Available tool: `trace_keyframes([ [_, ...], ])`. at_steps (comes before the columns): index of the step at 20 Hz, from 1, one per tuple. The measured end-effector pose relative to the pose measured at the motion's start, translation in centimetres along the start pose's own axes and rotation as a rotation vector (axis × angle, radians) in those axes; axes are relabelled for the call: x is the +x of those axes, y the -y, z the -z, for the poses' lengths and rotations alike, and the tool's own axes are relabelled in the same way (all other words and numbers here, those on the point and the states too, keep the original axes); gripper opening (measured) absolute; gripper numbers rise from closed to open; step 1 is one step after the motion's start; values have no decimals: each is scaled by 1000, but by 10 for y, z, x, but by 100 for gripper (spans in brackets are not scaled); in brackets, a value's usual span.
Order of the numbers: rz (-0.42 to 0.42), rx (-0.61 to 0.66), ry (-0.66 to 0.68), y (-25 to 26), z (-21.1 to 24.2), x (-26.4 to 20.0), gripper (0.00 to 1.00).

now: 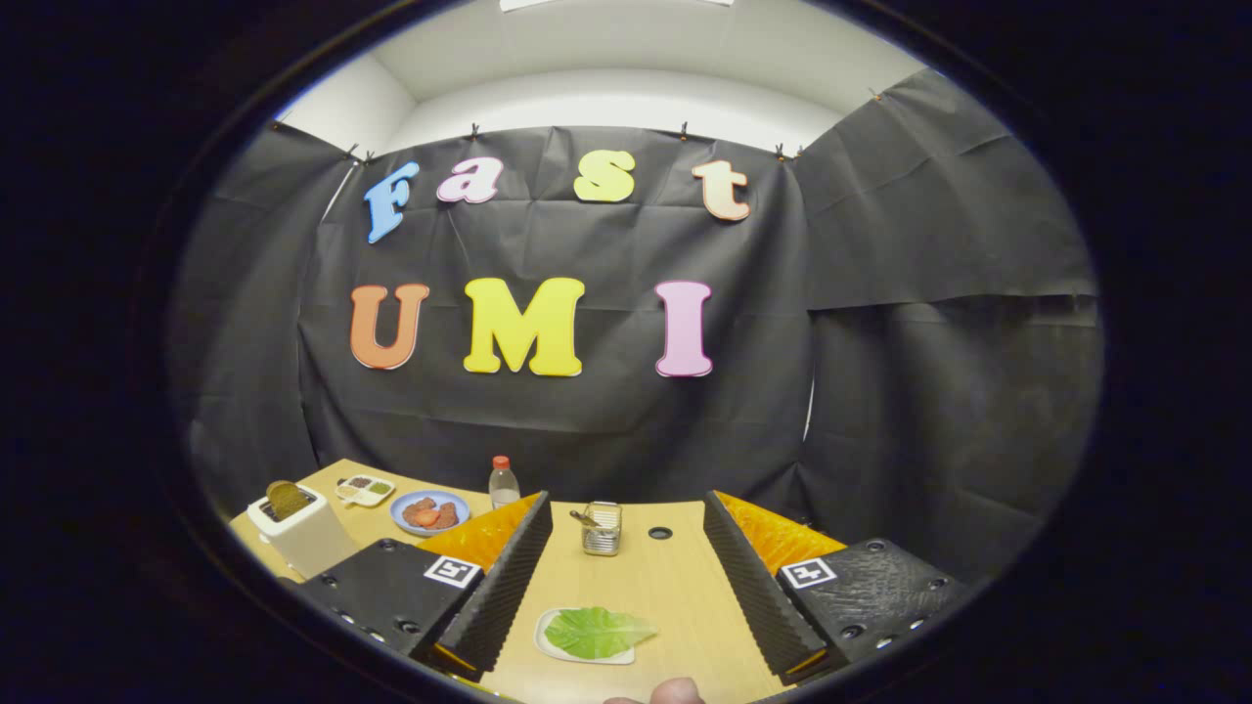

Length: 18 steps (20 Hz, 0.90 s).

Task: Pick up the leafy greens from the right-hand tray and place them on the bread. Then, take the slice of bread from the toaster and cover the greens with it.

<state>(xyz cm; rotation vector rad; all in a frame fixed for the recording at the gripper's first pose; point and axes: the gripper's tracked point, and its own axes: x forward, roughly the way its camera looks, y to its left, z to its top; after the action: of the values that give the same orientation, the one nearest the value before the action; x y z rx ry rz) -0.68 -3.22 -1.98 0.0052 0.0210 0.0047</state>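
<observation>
just between the wide-apart tool [626, 596] fingers, leafy greens [597, 632] lie on a white tray [544, 640].

No readable text; square coded markers [453, 570] sit on the gripper [626, 587].

- Black cloth wall [606, 411] hangs creased across the far side and both flanks, clipped along its top edge.
- White ceiling [626, 88] above it, evenly lit.
- Light wooden table [675, 577] below, with a small round hole [660, 533] toward its far edge.
</observation>
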Motion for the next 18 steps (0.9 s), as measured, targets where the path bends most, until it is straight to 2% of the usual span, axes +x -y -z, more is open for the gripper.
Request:
trace_keyframes([
  [7, -24, -10, -56, 10, 38, 11, 95],
  [9, -35, -22, -87, 12, 61, 23, 95],
  [18, -147, 26, -351, 22, 225, 99, 96],
])
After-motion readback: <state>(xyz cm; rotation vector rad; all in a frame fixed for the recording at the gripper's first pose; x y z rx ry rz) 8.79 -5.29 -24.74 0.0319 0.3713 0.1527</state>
